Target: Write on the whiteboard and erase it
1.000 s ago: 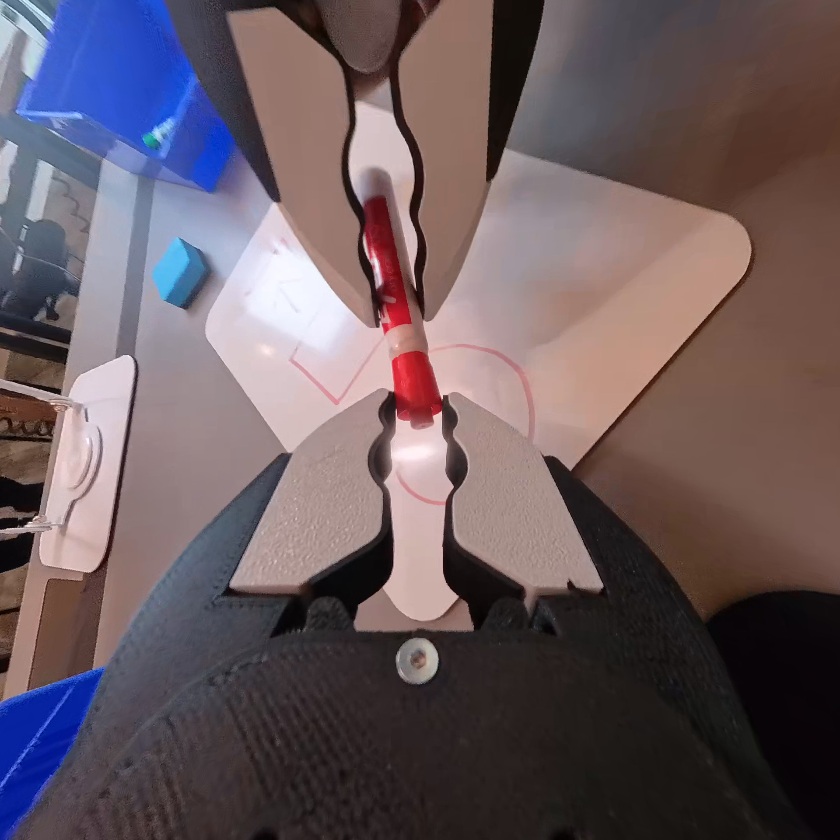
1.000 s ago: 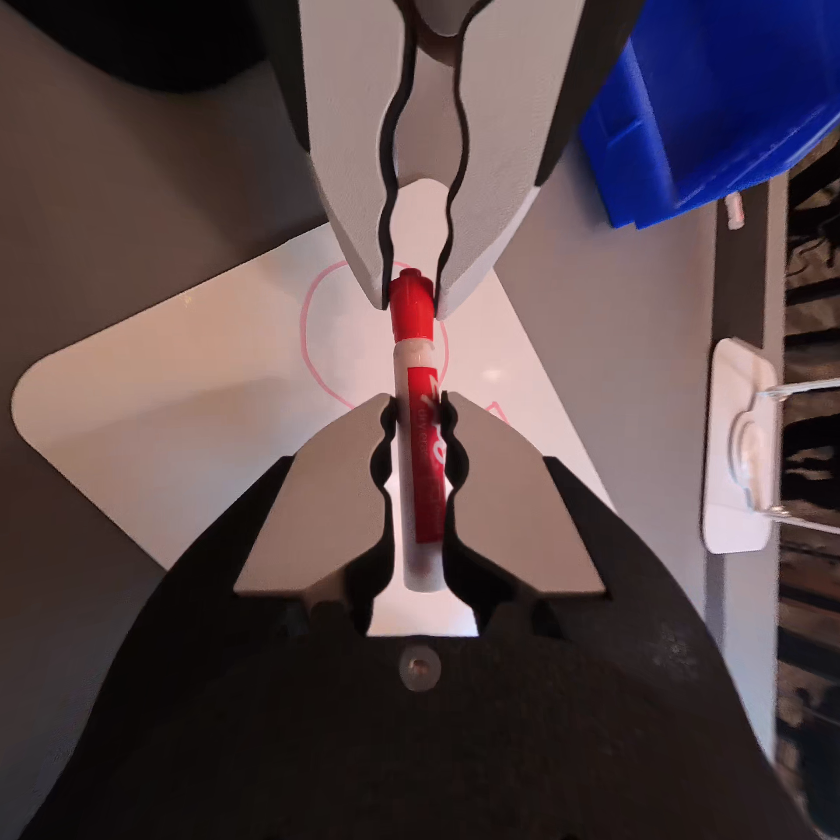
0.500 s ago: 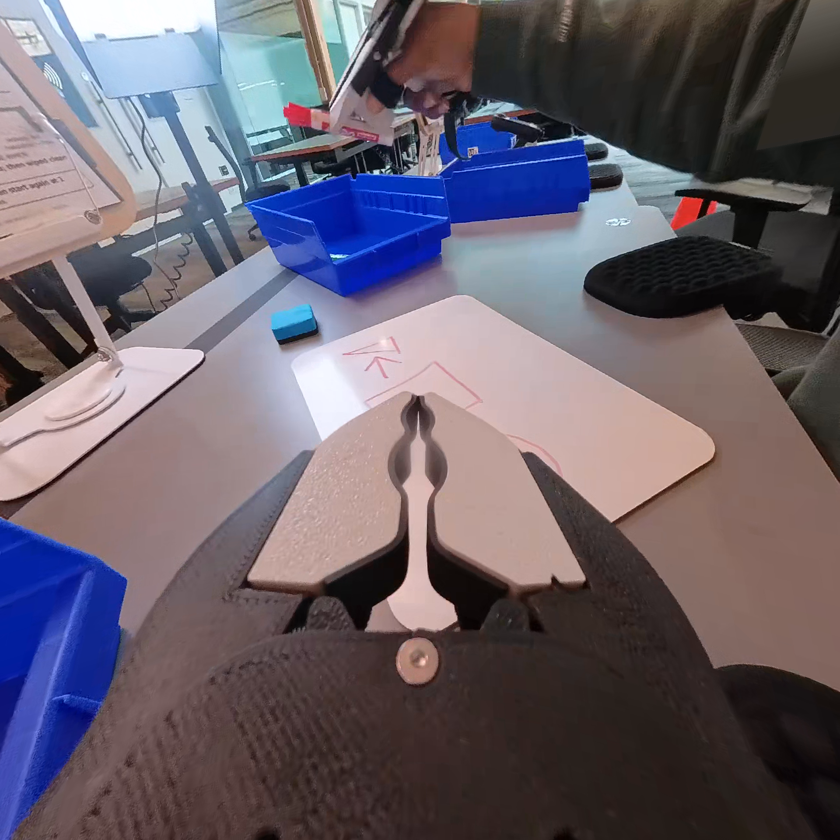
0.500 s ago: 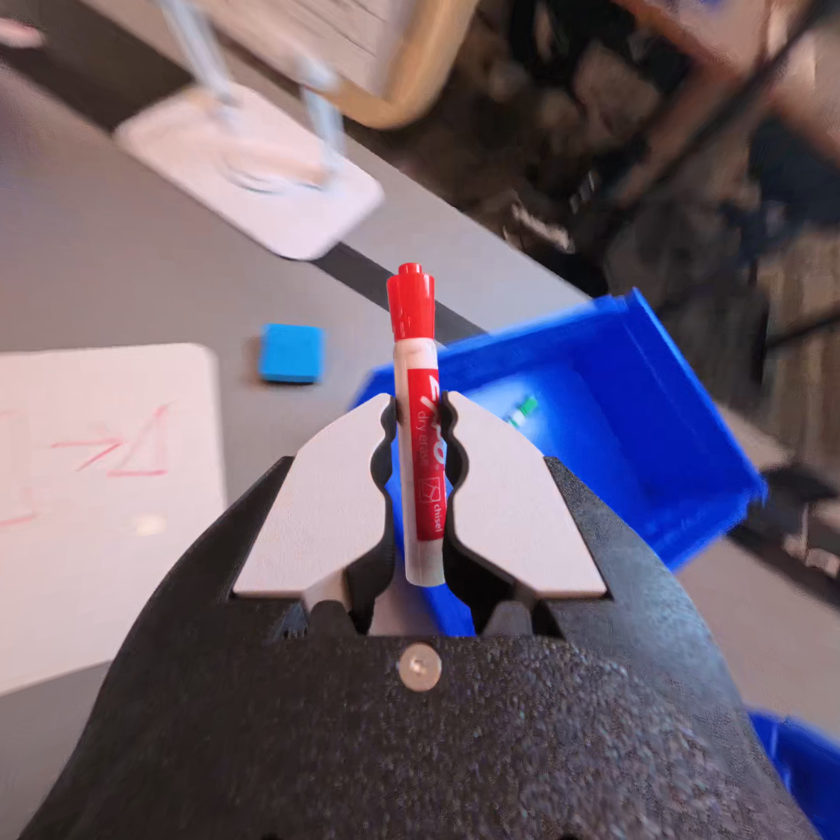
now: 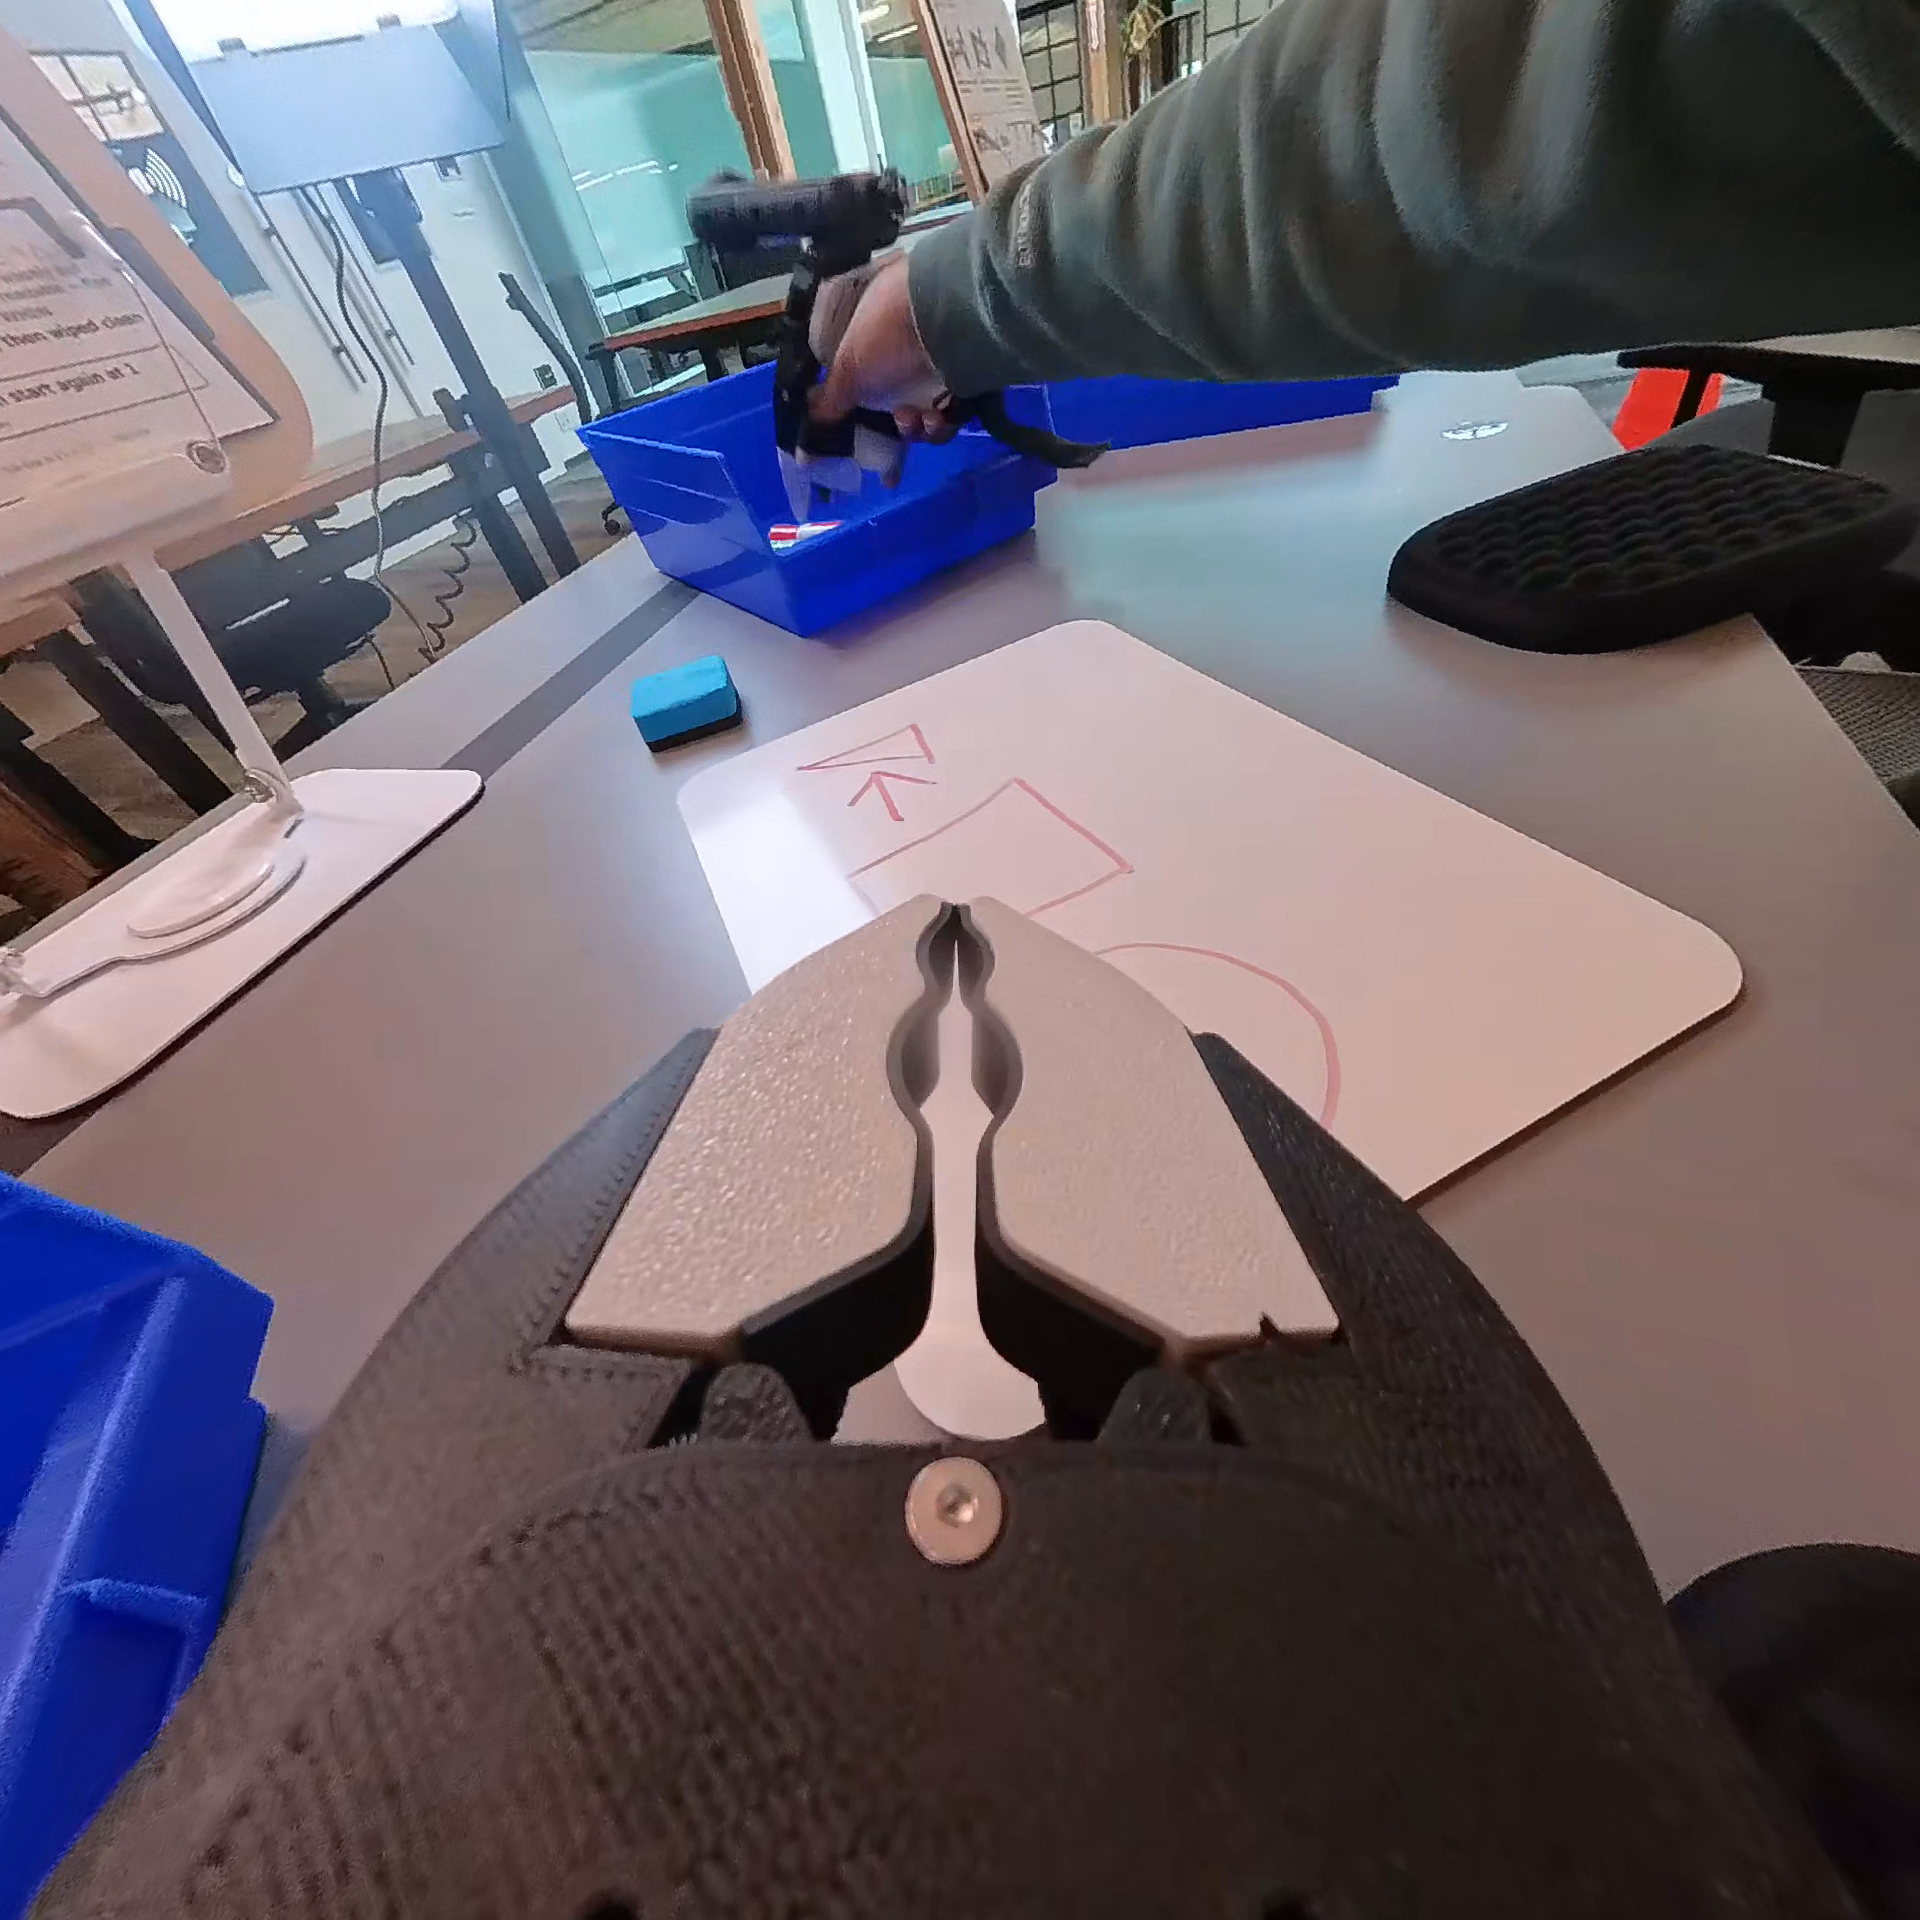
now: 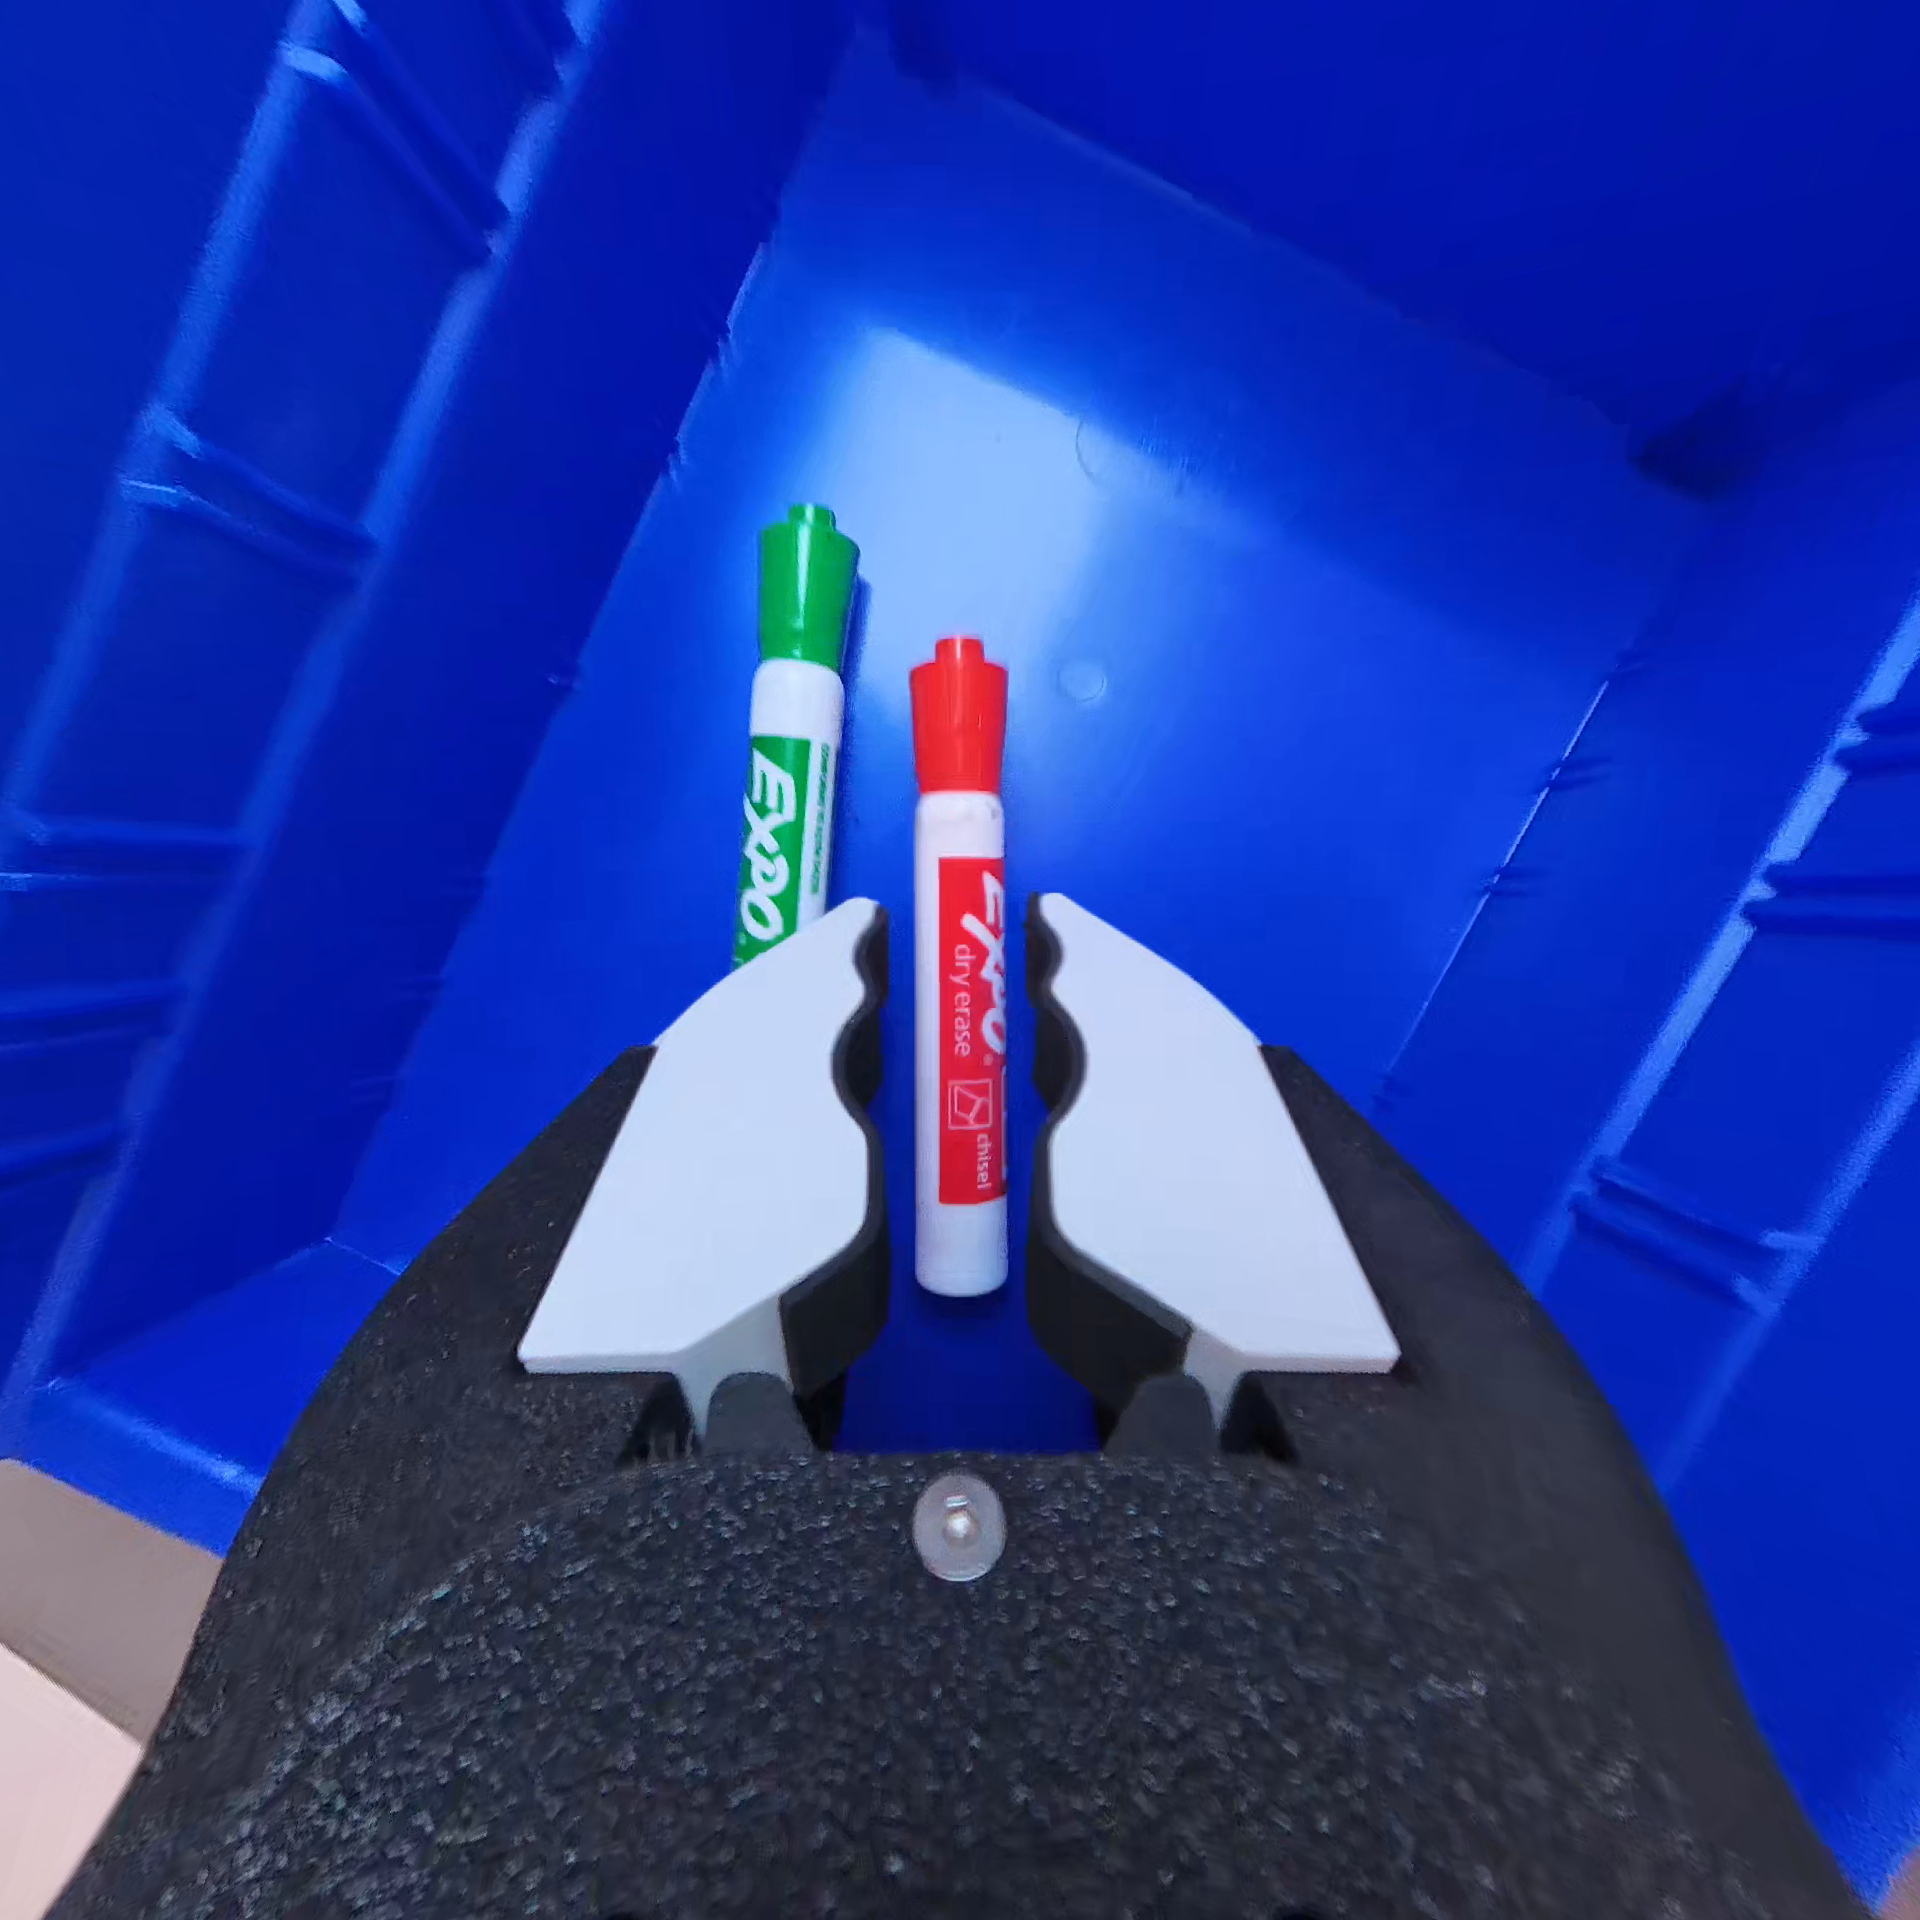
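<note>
Now the right gripper [image 6: 958, 914], jaws parted, has released the red marker [image 6: 961, 966] into the far blue bin [image 6: 1351, 520], while the left gripper [image 5: 956, 920] hangs closed and empty, so erasing comes next.

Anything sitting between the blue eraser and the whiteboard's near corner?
No. In the left wrist view only bare grey table separates the blue eraser from the whiteboard.
</note>
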